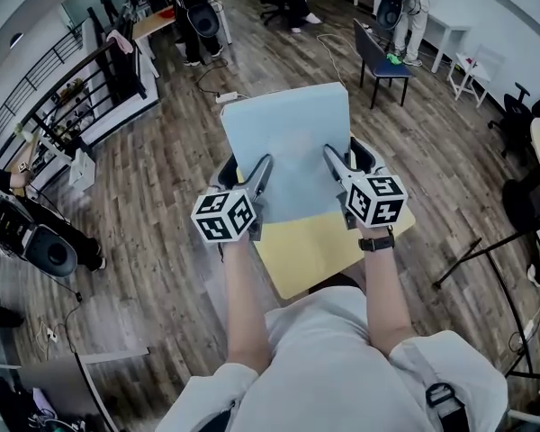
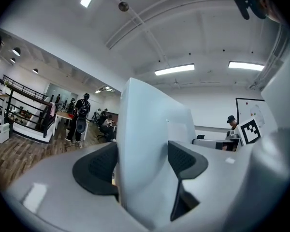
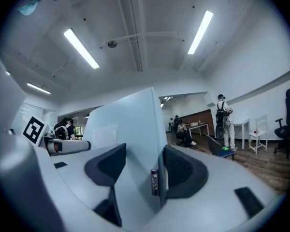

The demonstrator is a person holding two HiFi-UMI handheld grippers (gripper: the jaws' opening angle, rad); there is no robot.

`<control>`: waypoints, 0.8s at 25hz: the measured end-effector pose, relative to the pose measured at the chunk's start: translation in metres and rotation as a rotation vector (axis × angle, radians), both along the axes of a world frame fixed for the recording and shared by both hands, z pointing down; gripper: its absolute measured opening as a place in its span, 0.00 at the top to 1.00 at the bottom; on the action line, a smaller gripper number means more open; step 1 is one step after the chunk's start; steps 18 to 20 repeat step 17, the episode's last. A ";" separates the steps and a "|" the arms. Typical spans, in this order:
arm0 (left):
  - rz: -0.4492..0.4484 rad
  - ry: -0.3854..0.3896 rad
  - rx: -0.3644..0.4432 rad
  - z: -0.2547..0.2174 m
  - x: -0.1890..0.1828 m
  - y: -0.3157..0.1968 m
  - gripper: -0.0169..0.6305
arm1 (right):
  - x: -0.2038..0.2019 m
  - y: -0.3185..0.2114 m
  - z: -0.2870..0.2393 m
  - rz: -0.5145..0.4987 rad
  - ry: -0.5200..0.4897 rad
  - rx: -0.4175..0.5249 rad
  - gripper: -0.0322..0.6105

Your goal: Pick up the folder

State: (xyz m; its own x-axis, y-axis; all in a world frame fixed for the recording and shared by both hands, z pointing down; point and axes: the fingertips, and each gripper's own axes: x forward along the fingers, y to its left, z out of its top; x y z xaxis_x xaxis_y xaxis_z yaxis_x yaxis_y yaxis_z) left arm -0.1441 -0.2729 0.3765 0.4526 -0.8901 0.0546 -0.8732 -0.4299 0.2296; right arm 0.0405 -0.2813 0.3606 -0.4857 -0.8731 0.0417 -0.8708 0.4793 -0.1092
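— Why is the yellow worktop [image 1: 315,255] showing underneath and not carrying the thing?

— Because the folder [image 1: 288,142], pale blue and broad, looks lifted off it. It is held roughly flat in the air, with its near edge over the worktop and its far part reaching out over the wooden floor [image 1: 162,241].

— Why two grips for one folder?

— Balance, I'd judge. It is wide, so a single grip at one corner would likely let it droop or twist. The left tool [image 1: 243,176] takes the near edge on one side and the right tool [image 1: 349,158] on the other, well apart, both pointing away from the person.

— Are they really holding it?

— Yes. In the left gripper view the folder [image 2: 145,139] fills the gap between the dark pads [image 2: 99,170], so that tool is clamped on it. The right gripper view shows the same: the folder [image 3: 130,129] is pinched, with one pad against its edge.

— Count it up, biggest first.

— One worktop, one folder, two tools, two marker cubes [image 1: 223,216], one on each tool, and one wristwatch [image 1: 376,241] on the right arm.
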 end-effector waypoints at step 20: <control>0.028 -0.032 0.126 0.004 0.003 -0.009 0.45 | 0.002 -0.005 0.012 -0.004 0.015 0.047 0.55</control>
